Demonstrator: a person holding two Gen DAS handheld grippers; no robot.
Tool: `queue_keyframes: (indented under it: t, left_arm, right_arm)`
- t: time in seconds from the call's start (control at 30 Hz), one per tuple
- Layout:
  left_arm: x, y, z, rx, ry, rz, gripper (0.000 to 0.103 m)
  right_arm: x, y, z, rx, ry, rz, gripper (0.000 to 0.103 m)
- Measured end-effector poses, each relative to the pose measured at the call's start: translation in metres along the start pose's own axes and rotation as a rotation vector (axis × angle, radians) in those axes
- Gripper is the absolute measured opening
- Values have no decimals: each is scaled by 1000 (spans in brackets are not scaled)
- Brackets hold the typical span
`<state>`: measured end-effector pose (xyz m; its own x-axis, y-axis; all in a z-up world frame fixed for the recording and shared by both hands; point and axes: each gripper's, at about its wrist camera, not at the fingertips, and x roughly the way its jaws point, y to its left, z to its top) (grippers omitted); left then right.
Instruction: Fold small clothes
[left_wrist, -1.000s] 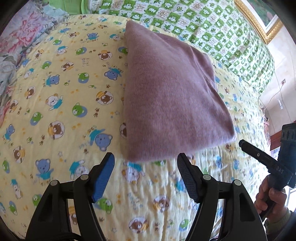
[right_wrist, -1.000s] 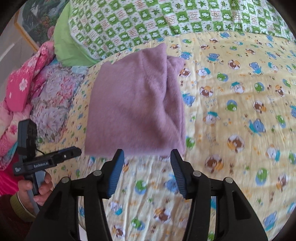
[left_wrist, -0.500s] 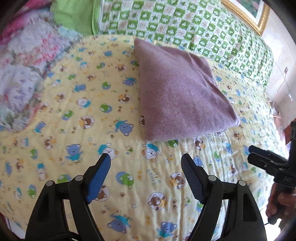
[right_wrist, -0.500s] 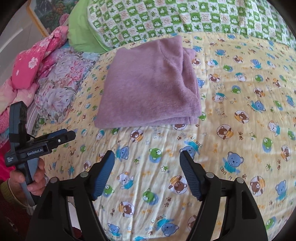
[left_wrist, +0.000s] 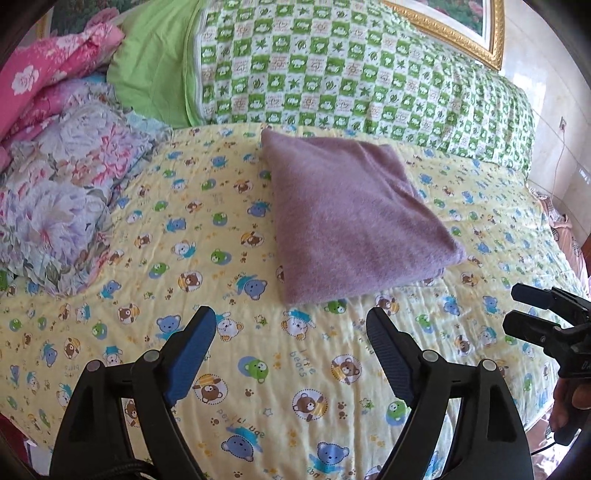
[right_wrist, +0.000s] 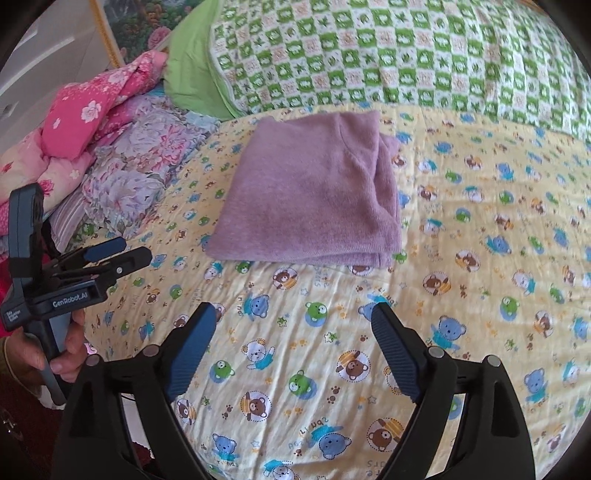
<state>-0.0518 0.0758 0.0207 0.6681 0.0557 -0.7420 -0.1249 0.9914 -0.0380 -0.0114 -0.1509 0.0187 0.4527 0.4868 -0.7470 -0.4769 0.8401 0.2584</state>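
Garment, purple, folded, ahead of both gaping, empty jaw pairs: judged soft, light, limp; pinch near layered edge.

Left gripper seen at lower centre, jaws spread wide and nothing held, right gripper likewise parted and unloaded, each gripped by a hand at frame edge.

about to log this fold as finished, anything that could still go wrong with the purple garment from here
The purple garment lies folded on the bear-print sheet, with the left gripper and right gripper both open and clear of it. Two risks: its layered edge on one side looks uneven and could slip open if the garment is lifted; and the sheet is wrinkled, so a low gripper might drag it and shift the stack.
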Motion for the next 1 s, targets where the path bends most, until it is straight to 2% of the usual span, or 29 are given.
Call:
queue_keyframes:
  t: [0.2, 0.33, 0.4, 0.73, 1.0]
  left_arm:
    - [-16, -3, 8, 10, -53, 0, 85]
    - [-27, -9, 10, 31, -102, 7, 88]
    - [-28, -12, 8, 45, -115, 19, 90]
    - [8, -15, -7, 80, -73, 46, 91]
    - [47, -20, -14, 99, -15, 56, 92]
  right_arm:
    - [-23, 10, 9, -64, -84, -4, 90]
    - [-34, 12, 15, -89, -155, -13, 102]
    - [-34, 12, 15, -98, -174, -23, 103]
    - [14, -6, 0, -27, -67, -55, 103]
    - [45, -14, -6, -15, -34, -72, 103]
